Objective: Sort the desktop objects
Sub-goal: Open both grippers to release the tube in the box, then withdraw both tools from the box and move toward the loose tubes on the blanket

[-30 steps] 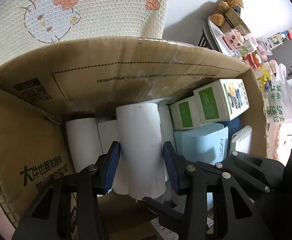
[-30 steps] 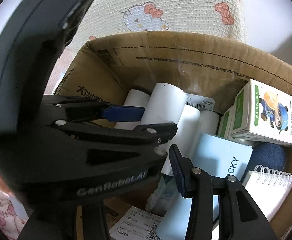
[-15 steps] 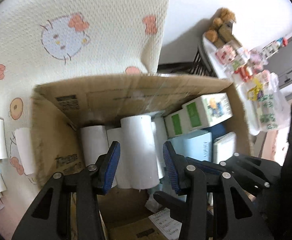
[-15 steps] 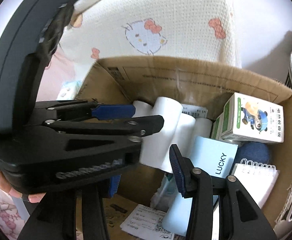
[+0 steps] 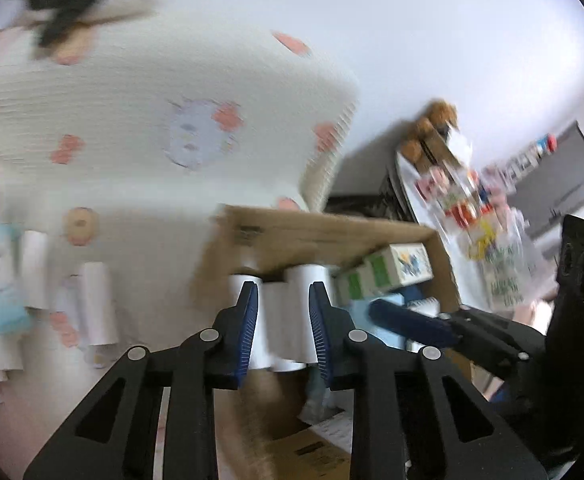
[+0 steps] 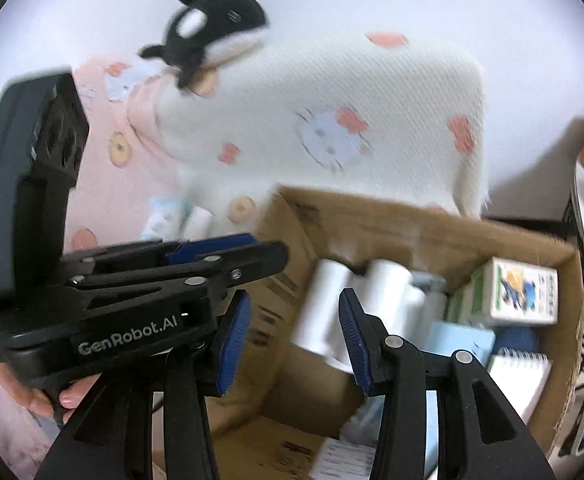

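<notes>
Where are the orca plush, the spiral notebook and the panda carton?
orca plush (image 6: 212,20), right wrist view, black back.
spiral notebook (image 6: 517,380), right wrist view, white cover.
panda carton (image 6: 525,292), right wrist view, printed front face.

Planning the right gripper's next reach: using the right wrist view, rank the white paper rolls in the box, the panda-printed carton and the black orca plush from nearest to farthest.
1. White paper rolls, just beyond the right gripper.
2. Panda-printed carton, box's right side.
3. Black orca plush, top, on the cushion.
</notes>
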A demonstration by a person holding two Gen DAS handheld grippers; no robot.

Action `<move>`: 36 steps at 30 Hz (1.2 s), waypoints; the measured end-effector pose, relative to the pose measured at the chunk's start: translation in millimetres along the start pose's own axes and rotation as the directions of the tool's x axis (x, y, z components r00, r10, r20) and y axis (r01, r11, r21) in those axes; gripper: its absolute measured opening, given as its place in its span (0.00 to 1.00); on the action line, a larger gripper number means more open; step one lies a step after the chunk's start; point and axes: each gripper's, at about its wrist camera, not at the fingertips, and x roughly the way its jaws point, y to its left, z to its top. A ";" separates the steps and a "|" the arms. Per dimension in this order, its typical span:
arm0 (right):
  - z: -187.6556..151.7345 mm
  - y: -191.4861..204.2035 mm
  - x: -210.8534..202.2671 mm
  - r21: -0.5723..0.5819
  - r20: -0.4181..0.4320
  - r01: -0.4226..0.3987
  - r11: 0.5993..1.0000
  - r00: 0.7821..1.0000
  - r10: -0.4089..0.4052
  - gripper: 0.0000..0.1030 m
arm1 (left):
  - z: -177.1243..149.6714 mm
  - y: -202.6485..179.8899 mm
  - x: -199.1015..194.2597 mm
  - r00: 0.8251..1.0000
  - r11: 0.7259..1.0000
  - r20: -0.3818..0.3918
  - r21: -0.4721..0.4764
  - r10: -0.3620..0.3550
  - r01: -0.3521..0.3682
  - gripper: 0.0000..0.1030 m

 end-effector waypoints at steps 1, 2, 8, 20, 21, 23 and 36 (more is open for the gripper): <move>6.3 12.0 -6.3 -0.014 0.017 -0.010 1.000 1.000 0.010 0.41 | 0.1 6.8 -8.4 1.000 1.000 0.022 -0.012 0.012 -0.012 0.28; 7.7 23.8 1.0 -0.027 0.026 -0.011 1.000 1.000 0.012 0.42 | 0.0 17.3 -20.6 0.998 0.999 0.055 -0.034 0.018 -0.017 0.28; 19.6 86.4 7.4 -0.144 0.064 -0.030 0.989 0.997 0.039 0.42 | -3.8 59.5 -79.0 0.982 0.993 0.181 -0.106 0.061 -0.042 0.28; 34.8 153.4 5.6 -0.281 0.110 0.065 0.957 0.993 -0.035 0.42 | -20.1 103.7 -163.9 0.913 0.982 0.378 -0.165 0.152 -0.095 0.28; 36.8 159.6 4.7 -0.296 0.108 0.066 0.953 0.994 -0.035 0.42 | -20.9 107.0 -166.2 0.910 0.980 0.385 -0.174 0.155 -0.093 0.28; 41.2 176.2 6.6 -0.345 0.113 0.072 0.936 0.993 -0.035 0.42 | -23.5 116.7 -172.6 0.903 0.975 0.393 -0.199 0.175 -0.103 0.28; 32.1 217.1 38.5 -0.297 0.171 0.066 0.953 0.985 -0.015 0.42 | -30.3 178.4 -169.9 0.906 0.945 0.356 -0.306 0.228 -0.117 0.28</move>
